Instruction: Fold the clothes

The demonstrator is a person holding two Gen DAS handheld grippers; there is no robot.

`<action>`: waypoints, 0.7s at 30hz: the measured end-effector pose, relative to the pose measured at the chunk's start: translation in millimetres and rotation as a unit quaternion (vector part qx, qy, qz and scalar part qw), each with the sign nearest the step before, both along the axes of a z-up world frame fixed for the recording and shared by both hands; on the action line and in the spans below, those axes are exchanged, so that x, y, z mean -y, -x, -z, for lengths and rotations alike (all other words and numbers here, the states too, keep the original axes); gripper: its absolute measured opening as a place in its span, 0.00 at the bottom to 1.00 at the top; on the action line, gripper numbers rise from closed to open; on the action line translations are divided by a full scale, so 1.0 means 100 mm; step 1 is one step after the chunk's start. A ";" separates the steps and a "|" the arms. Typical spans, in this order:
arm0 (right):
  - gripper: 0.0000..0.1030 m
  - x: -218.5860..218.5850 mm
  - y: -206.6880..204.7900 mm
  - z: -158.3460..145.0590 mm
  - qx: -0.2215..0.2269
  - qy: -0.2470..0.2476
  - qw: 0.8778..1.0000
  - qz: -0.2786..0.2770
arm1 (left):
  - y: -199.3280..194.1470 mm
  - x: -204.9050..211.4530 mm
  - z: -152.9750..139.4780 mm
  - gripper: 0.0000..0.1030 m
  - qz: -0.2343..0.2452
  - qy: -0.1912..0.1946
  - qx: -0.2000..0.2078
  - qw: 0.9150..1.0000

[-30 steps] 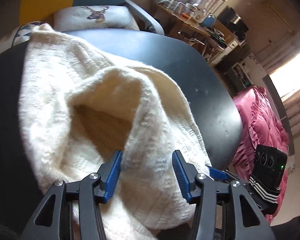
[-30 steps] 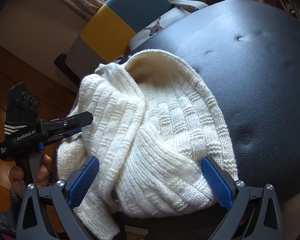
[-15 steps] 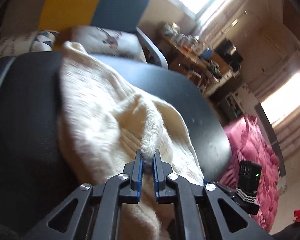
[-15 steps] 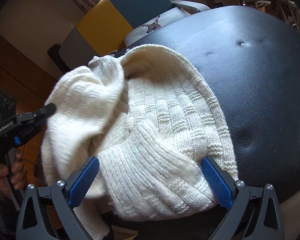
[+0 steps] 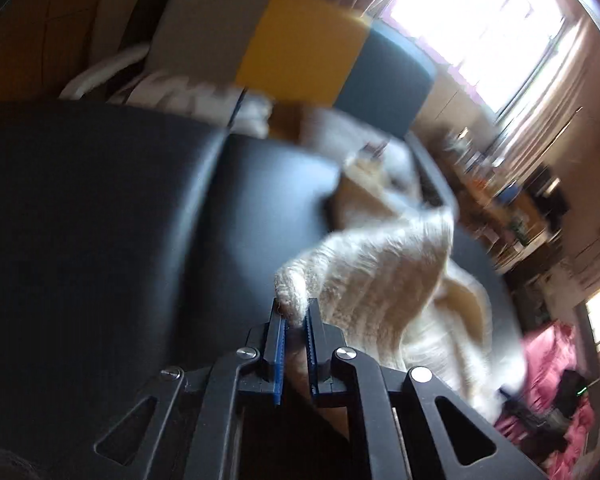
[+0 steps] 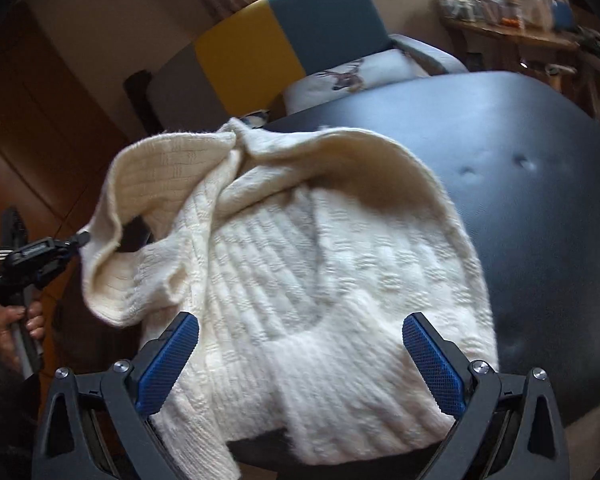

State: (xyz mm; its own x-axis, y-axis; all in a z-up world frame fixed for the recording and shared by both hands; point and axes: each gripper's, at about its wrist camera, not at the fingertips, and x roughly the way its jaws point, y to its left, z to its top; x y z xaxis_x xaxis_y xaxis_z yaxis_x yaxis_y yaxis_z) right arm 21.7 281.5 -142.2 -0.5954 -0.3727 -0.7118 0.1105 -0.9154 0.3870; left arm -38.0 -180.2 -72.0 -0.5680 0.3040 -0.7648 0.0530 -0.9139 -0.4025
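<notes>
The left gripper [image 5: 295, 322] is clamping the cream sweater [image 6: 312, 264] edge, drawing it off the black cushion [image 6: 540, 200] (unfolding, likely); the right gripper [image 6: 300, 356] is hovering spread, needing a hem grasp.

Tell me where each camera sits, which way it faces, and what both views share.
Left wrist: on the left gripper, facing across the black table toward the window; jaws shut on a fold of the cream sweater.
Right wrist: on the right gripper, above the sweater's near edge, facing the colour-block chair; jaws open, with the person's hand holding the left gripper at left.
Shared: sweater, table, chair.
</notes>
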 end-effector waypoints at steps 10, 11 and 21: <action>1.00 0.67 0.49 0.29 0.062 -0.094 0.993 -0.021 | -0.29 0.20 0.23 0.19 -0.042 0.000 0.034 0.999; 1.00 0.70 0.51 0.33 0.067 -0.102 0.992 -0.018 | -0.34 0.14 0.20 0.19 -0.032 0.008 0.026 0.999; 1.00 0.72 0.45 0.42 0.075 -0.109 0.991 -0.016 | -0.56 -0.51 0.44 0.40 -0.010 0.015 0.052 0.998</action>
State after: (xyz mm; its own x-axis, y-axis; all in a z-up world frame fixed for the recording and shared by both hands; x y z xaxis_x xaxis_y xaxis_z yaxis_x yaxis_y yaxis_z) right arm -23.2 209.7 -184.2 -0.4674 -0.2185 -0.8566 0.0978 -0.9758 0.1956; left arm 18.1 -128.9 -115.8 -0.4907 0.2697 -0.8286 0.1113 -0.9237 -0.3666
